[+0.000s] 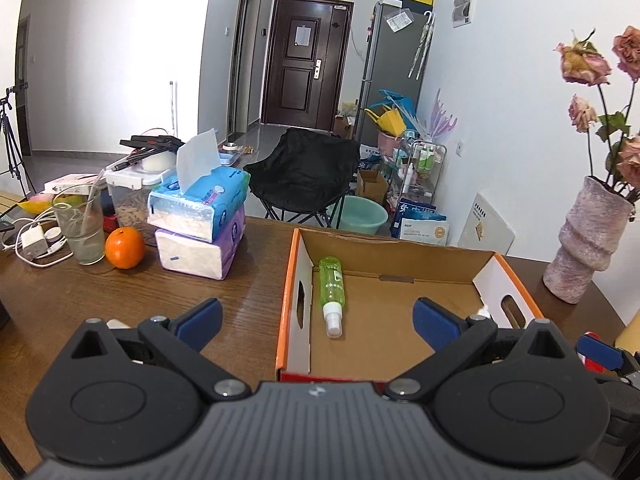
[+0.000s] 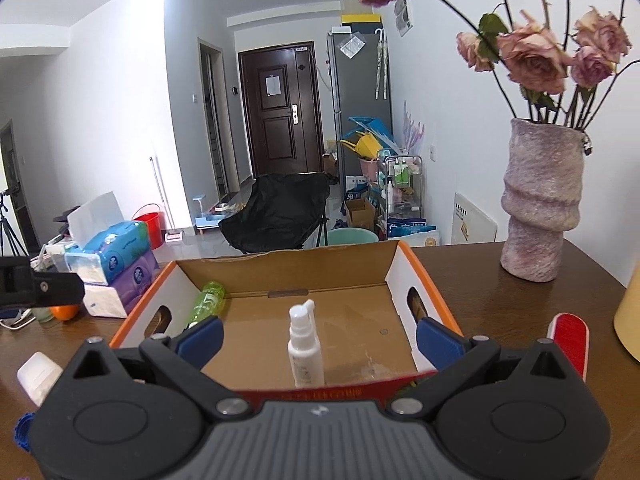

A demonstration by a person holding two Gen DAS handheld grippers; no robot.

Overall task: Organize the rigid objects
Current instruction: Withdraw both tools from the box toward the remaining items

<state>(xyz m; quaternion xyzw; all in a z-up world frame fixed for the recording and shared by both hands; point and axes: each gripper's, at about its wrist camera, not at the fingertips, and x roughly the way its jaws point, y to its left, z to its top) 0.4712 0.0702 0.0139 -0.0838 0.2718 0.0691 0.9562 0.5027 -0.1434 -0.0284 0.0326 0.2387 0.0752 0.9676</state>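
An orange-rimmed cardboard box (image 1: 292,280) (image 2: 424,276) sits on the wooden table. A green spray bottle (image 1: 331,292) (image 2: 208,300) lies on its side along the box's left wall. A white pump bottle (image 2: 306,352) stands upright just inside the near wall; only its nozzle (image 1: 484,312) shows in the left wrist view. My left gripper (image 1: 318,320) hangs open over the box's near left corner, holding nothing. My right gripper (image 2: 319,336) is open too, its fingers well apart on either side of the white bottle and not touching it.
Stacked tissue packs (image 1: 200,220), an orange (image 1: 125,248) and a glass (image 1: 82,228) stand to the left. A pink vase (image 2: 540,208) of dried roses is right of the box. A small white bottle (image 2: 38,376), a red-and-white flat tool (image 2: 570,344) and a yellow object (image 2: 628,320) lie nearby.
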